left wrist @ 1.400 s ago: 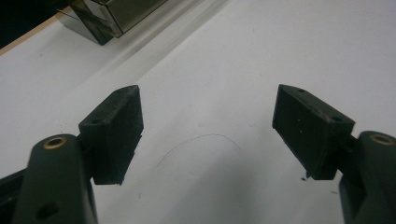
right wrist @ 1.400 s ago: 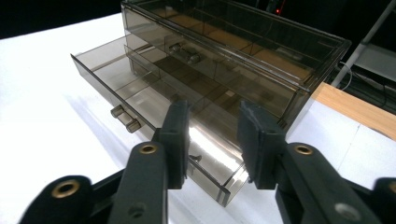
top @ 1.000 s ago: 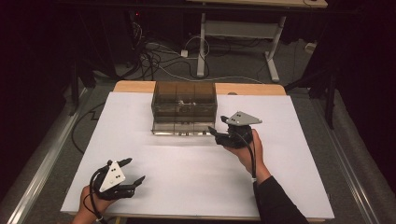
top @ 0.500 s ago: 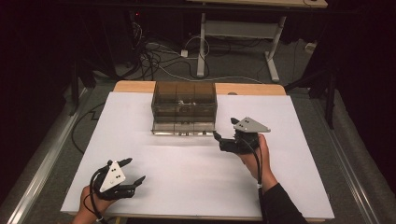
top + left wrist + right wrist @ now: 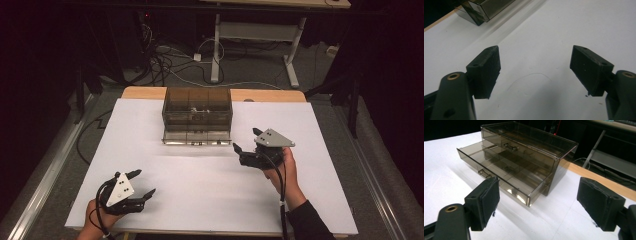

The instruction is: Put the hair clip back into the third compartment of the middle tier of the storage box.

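One drawer of the smoky drawer box (image 5: 197, 114) at the table's (image 5: 200, 200) far middle stands pulled out; that much looks done, the upper drawer shut. The lower drawer (image 5: 499, 173) has divided compartments, seemingly empty. My right claw (image 5: 246, 141) hangs just beside it, jaws wide, empty. My left claw (image 5: 142, 184) rests near me, wide too.

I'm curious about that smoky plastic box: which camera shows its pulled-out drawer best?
The right gripper view: the open drawer and its empty compartments sit close. The high view shows it small and distant; the left gripper view catches just a corner of the box.
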Tool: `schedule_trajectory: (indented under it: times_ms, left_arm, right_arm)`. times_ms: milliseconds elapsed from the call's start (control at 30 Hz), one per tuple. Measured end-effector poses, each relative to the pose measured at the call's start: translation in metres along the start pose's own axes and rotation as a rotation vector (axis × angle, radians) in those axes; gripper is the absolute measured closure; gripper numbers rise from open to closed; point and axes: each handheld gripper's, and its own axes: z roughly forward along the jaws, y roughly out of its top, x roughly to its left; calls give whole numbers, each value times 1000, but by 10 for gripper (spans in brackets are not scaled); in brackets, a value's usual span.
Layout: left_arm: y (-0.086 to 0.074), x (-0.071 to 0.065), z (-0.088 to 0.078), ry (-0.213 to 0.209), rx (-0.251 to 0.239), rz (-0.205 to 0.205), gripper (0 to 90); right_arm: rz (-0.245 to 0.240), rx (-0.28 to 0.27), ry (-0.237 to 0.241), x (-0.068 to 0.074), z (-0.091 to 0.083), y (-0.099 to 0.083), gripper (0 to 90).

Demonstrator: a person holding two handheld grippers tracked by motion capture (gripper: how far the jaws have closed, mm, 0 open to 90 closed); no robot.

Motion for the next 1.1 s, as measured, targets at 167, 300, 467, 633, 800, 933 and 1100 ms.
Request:
schedule_trajectory:
  times_ms: [167,300,467,633,800,933,1100]
  left_arm:
    - [0,0,-1,3,-1,0,234]
    - [0,0,0,1,1,1,233]
    - [0,0,-1,3,-2,0,234]
    - [1,0,-1,4,-3,4,233]
    - [1,0,-1,3,-3,2,233]
    - [1,0,-1,3,-3,1,233]
    - [0,0,-1,3,-3,0,233]
  right_arm:
    - [-13,-21,3,1,-8,-1,199]
    - [-18,-23,7,2,-13,-1,184]
    - [-15,-22,16,1,-17,-2,185]
    - [-17,-24,20,1,-23,-2,188]
    - [-29,-27,10,1,-30,-5,191]
    - [-38,-19,-2,0,-33,-7,189]
    - [-47,-15,-15,-1,-37,-11,194]
